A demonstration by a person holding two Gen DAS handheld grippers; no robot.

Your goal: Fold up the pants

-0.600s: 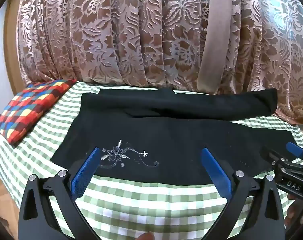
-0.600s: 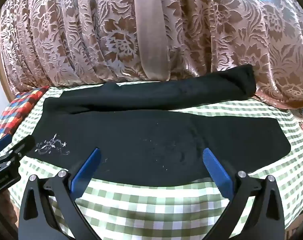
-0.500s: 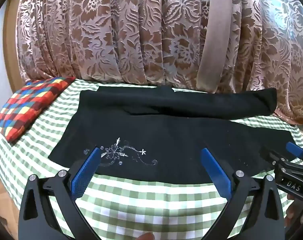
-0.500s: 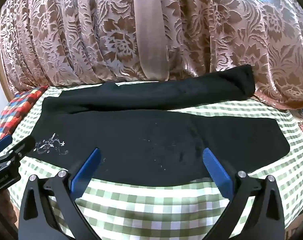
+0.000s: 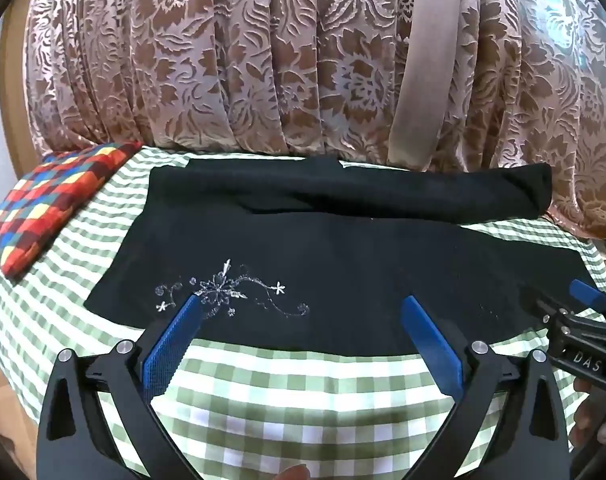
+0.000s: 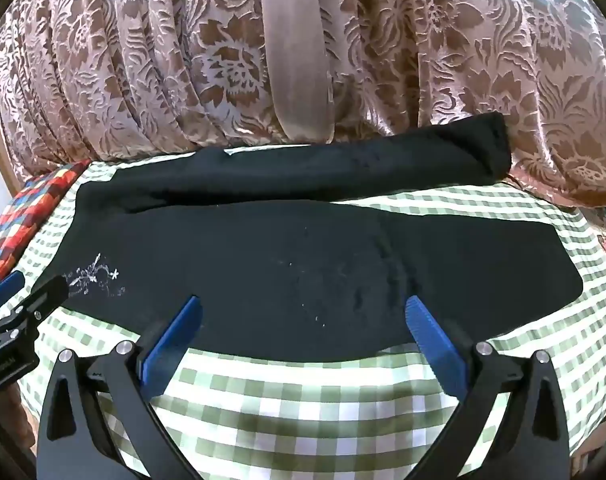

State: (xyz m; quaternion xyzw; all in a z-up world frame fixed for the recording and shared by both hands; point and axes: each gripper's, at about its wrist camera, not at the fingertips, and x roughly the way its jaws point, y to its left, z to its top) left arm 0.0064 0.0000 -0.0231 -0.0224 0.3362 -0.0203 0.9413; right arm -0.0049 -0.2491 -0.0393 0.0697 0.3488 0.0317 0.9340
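Observation:
Black pants [image 5: 343, 256] [image 6: 287, 248] lie flat across a green-and-white checked tablecloth [image 5: 287, 392] [image 6: 311, 400], one leg along the far edge, the other nearer. White embroidery [image 5: 227, 292] [image 6: 93, 276] marks the left end. My left gripper [image 5: 301, 316] hovers open over the near hem by the embroidery, nothing between its blue pads. My right gripper [image 6: 303, 316] hovers open over the near hem further right, also empty. Each gripper shows at the edge of the other's view: the right gripper [image 5: 575, 320], the left gripper [image 6: 23, 300].
A brown floral curtain [image 5: 287, 60] hangs right behind the table's far edge. A red, blue and yellow checked cushion [image 5: 51, 204] lies at the far left corner. A fingertip [image 5: 293, 472] shows at the bottom of the left wrist view.
Both grippers have crept slightly forward over the near hem of the pants; the embroidery sits a little lower and closer in the left view. The jaws stayed wide open.

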